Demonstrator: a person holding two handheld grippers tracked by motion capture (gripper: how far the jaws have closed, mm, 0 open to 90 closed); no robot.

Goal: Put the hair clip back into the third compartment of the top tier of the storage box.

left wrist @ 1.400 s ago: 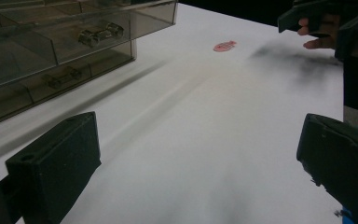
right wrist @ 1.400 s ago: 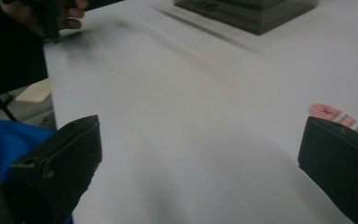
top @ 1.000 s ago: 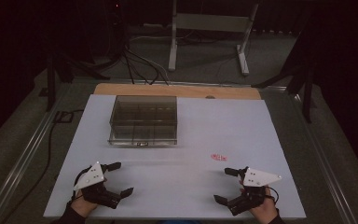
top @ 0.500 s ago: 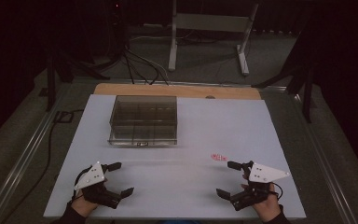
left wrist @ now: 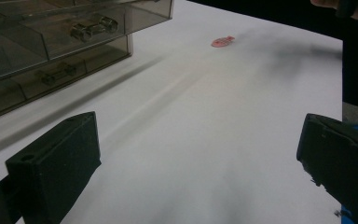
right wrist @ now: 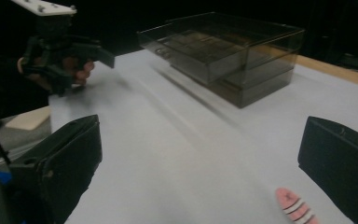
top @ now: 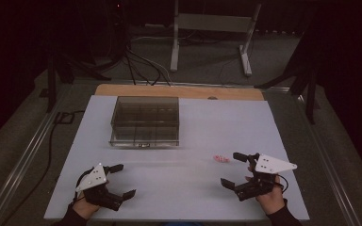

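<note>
Since the earlier frame the right gripper (top: 235, 170) has shifted slightly right and nearer. Near edge: left gripper (top: 120, 180) and right gripper, both spread wide, holding nothing. Just left of the right gripper's far jaw lies the small pink piece (top: 221, 159). Farther left stands the clear compartment box (top: 145, 121).

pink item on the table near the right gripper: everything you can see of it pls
The pink piece is small, flat and elongated, with pale stripes across one end in the right gripper view. Material unclear. It lies flat on the white table, touching nothing else, just ahead of the open right gripper, well apart from the clear drawer box.
</note>
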